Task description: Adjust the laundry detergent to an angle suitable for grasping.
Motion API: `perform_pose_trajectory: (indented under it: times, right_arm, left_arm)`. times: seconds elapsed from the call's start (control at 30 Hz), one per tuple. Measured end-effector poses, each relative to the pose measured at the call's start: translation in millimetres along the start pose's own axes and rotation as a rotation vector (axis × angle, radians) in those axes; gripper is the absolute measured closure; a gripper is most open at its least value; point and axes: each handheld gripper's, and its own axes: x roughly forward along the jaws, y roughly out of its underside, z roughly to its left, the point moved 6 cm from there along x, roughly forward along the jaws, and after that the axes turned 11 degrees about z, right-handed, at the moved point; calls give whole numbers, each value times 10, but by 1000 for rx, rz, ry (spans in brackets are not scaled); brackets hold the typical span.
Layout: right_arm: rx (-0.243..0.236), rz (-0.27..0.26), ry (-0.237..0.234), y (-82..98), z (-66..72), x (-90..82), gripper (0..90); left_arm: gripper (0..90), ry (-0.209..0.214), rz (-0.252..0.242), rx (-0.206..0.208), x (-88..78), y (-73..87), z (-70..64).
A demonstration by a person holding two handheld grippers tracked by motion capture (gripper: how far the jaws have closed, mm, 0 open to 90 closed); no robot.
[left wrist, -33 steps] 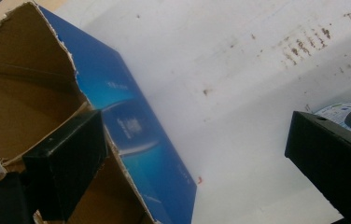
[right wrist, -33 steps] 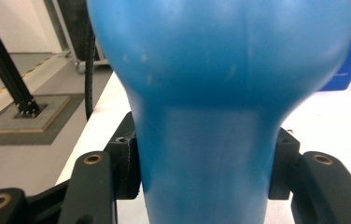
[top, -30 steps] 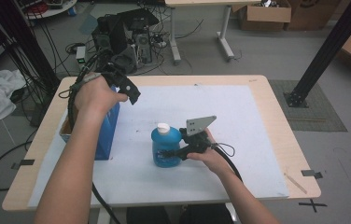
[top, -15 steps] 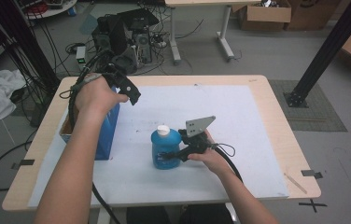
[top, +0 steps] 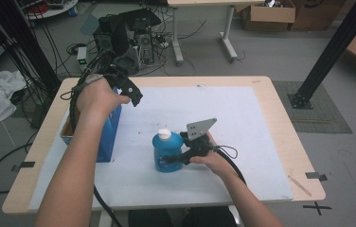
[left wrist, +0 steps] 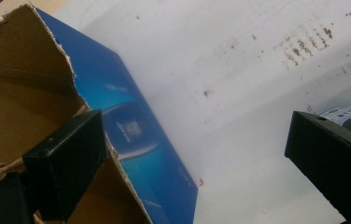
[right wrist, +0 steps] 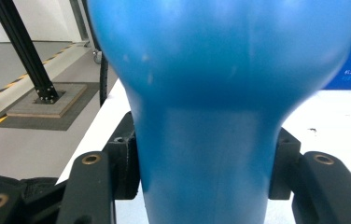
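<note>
A wooden table (top: 280, 113) carries a white sheet (top: 242, 123) over most of its top; the sheet is matte and flecked with small brown marks, clearest in the left gripper view. Near the middle of the sheet, a little toward the front edge, stands a blue plastic bottle (top: 166, 150), upright, rounded in the body, glossy, with a white cap (top: 164, 134). The right gripper (top: 178, 157) is clamped on the bottle from its right side: in the right gripper view a black jaw presses against each flank of the smooth blue plastic where the body narrows. A grey three-cornered plate (top: 200, 127) sits on top of this gripper, and a black cable (top: 230, 158) trails back along the forearm.

By the left edge of the table stands a blue cardboard box (top: 105, 135), tall and rectangular, glossy blue outside and raw brown inside, its open top torn ragged. The left gripper (top: 131, 94) hovers above the box's inner side with its jaws spread wide apart, holding nothing; in its own view one blocky black jaw sits over the torn rim and the other over the white sheet, near the bottle's cap
</note>
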Motion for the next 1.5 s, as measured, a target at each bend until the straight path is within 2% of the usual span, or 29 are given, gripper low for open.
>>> perform_pose_trajectory:
  times: [0.2,0.37,0.43,0.6,0.63,0.67,0.7,0.73,0.77,0.8,0.83,0.87,0.9,0.93,0.97,1.0,1.03,1.07,1.17,1.2,1.23,1.27,1.33,1.4,1.43,1.47,1.5]
  right_arm:
    - [-4,7,10,13,12,-9,423]
    - [7,34,31,57,25,-34,330]
    - [20,37,45,74,25,-74,272]
    - [48,47,68,117,43,-221,249]
    - [66,53,95,150,44,-318,250]
    - [66,53,95,150,44,-318,250]
    - [106,71,125,196,39,-420,213]
    - [106,71,125,196,39,-420,213]
    - [131,76,138,220,43,-471,219]
    - [192,93,196,268,45,-581,212]
    - [214,97,206,284,62,-634,207]
    - [236,109,235,301,74,-691,202]
    - [252,113,260,311,95,-750,206]
    - [252,113,260,311,95,-750,206]
    - [263,124,290,320,120,-806,231]
    - [297,150,339,327,160,-919,193]
    - [297,150,339,327,160,-919,193]
    - [304,167,359,329,193,-968,227]
    - [352,260,430,365,258,-1094,233]
    - [368,284,429,378,274,-1118,223]
    - [396,329,437,405,300,-1166,252]
    - [444,389,436,451,314,-1218,185]
    - [487,420,437,483,332,-1288,245]
    - [502,430,438,497,336,-1325,230]
    - [518,439,452,511,338,-1366,228]
    - [563,476,466,550,343,-1441,234]
    - [563,476,466,550,343,-1441,234]
  left_arm:
    - [63,1,0,3,3,-7,-12]
    - [63,3,1,4,4,-1,-15]
    - [63,4,0,5,6,3,-19]
    - [63,3,-1,5,2,11,-22]
    - [63,5,-2,5,3,12,-23]
    - [63,5,-2,5,3,12,-23]
    - [63,5,-5,7,3,9,-28]
    - [63,5,-5,7,3,9,-28]
    - [63,6,-8,7,2,7,-34]
    - [63,6,-7,12,3,5,-49]
    - [63,6,-7,12,3,5,-49]
    - [63,2,-10,15,-1,2,-63]
    - [63,4,-12,12,-2,1,-72]
    - [63,4,-12,12,-2,1,-72]
    - [63,5,-11,15,-4,1,-78]
    - [63,7,-13,15,-7,-1,-84]
    - [63,9,-14,17,-11,-3,-89]
    - [63,9,-16,19,-16,-5,-93]
    - [63,12,-22,19,-32,-15,-101]
    - [63,15,-24,23,-41,-18,-108]
    - [67,15,-23,23,-45,-18,-118]
    - [68,13,-24,25,-48,-19,-124]
    - [68,11,-26,32,-63,-18,-147]
    - [68,11,-29,34,-65,-17,-151]
    - [67,7,-26,39,-69,-12,-150]
    - [67,9,-25,37,-68,-7,-154]
    - [67,10,-25,35,-65,-3,-158]
